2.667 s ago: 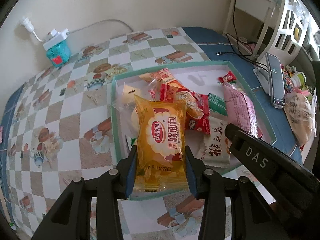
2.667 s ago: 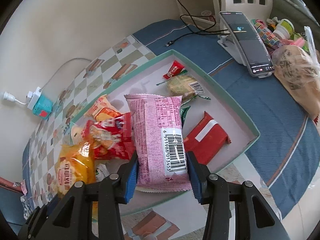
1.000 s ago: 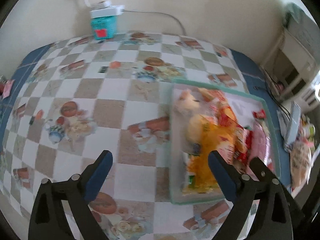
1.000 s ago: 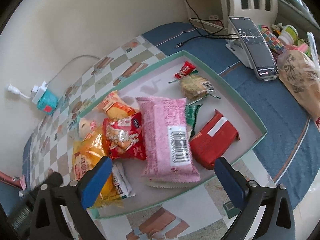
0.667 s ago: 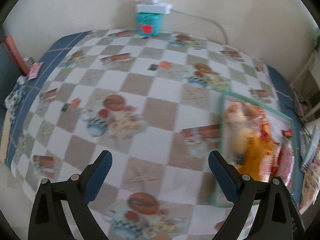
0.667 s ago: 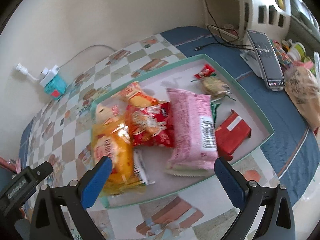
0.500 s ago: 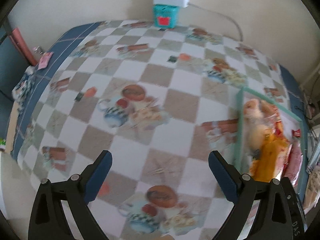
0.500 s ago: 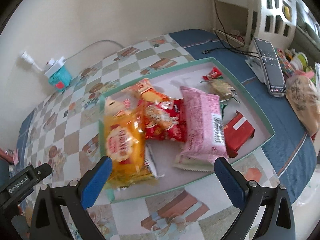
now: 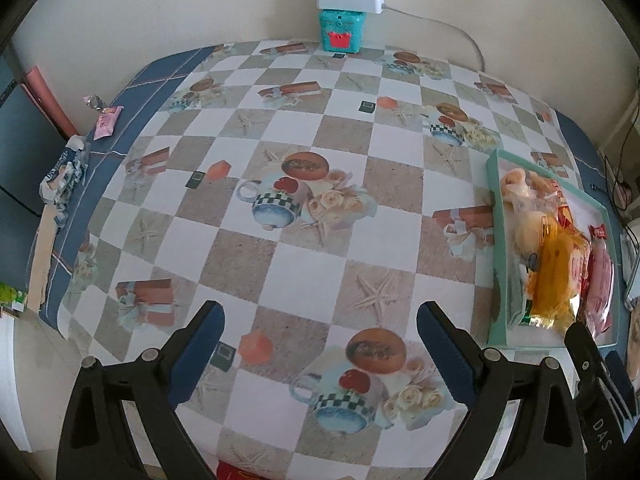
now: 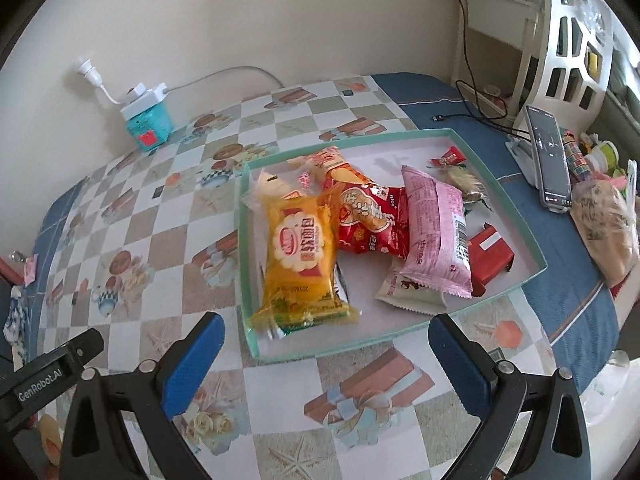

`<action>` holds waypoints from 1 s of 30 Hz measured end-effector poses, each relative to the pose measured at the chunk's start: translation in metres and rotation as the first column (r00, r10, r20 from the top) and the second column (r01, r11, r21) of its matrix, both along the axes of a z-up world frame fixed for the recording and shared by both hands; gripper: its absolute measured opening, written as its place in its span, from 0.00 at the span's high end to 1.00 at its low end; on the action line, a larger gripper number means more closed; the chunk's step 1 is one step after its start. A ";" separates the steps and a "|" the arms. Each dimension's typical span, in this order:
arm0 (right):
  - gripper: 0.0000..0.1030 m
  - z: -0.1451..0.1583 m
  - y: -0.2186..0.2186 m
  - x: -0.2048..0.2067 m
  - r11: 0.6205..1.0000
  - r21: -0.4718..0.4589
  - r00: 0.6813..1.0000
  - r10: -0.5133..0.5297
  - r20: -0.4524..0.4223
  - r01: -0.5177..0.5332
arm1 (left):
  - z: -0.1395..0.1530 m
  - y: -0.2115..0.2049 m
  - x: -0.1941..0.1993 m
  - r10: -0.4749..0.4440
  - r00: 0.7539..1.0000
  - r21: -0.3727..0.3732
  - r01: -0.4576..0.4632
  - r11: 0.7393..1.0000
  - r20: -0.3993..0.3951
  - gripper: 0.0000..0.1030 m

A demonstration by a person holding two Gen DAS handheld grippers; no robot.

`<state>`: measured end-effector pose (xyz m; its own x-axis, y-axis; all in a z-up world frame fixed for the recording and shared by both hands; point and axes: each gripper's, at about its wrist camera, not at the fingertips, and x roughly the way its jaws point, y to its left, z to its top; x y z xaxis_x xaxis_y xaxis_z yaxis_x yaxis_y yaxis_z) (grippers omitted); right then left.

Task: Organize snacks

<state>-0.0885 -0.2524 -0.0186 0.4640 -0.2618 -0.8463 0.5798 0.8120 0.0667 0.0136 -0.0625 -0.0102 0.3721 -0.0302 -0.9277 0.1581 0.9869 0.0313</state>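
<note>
A glossy checkered tablecloth (image 9: 304, 256) lies under the empty, wide-spread left gripper (image 9: 320, 344). In the shallow teal tray (image 10: 245, 264) lie crinkly packets: yellow bread pack (image 10: 298, 256), red snack bag (image 10: 370, 222), pink wrapper (image 10: 438, 232). The right gripper (image 10: 326, 354) hovers at its near rim, spread wide, empty.

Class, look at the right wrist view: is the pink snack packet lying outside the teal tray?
No, the pink packet lies inside the teal tray, partly over other snacks.

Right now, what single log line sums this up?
left gripper: open, empty | right gripper: open, empty | yellow snack pack, pink snack pack: in teal tray
</note>
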 end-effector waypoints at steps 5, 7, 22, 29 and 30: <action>0.00 0.002 0.005 -0.004 1.000 -0.004 1.000 0.003 -0.007 -0.003 | 0.003 0.006 -0.010 -0.013 1.000 0.009 0.013 1.000 0.022 0.06; 0.00 0.003 0.006 -0.005 1.000 -0.005 1.000 0.002 -0.007 -0.002 | 0.003 0.007 -0.013 -0.024 0.999 0.020 0.024 1.000 0.027 0.06; 0.00 0.005 0.012 -0.008 1.000 -0.015 1.000 0.012 -0.022 -0.012 | 0.004 0.016 -0.018 -0.027 0.999 0.032 0.026 0.999 0.035 0.06; 0.00 0.004 0.015 -0.006 1.000 -0.019 0.999 0.017 -0.034 -0.018 | 0.003 0.018 -0.016 -0.015 0.999 0.028 0.014 1.000 0.032 0.06; 0.00 0.004 0.015 -0.006 1.000 -0.019 0.999 0.017 -0.036 -0.017 | 0.003 0.018 -0.016 -0.012 0.999 0.026 0.011 1.000 0.030 0.06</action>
<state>-0.0941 -0.2375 -0.0148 0.4378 -0.2704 -0.8575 0.5675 0.8228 0.0303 -0.0022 -0.0443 -0.0075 0.4002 -0.0103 -0.9164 0.1677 0.9839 0.0621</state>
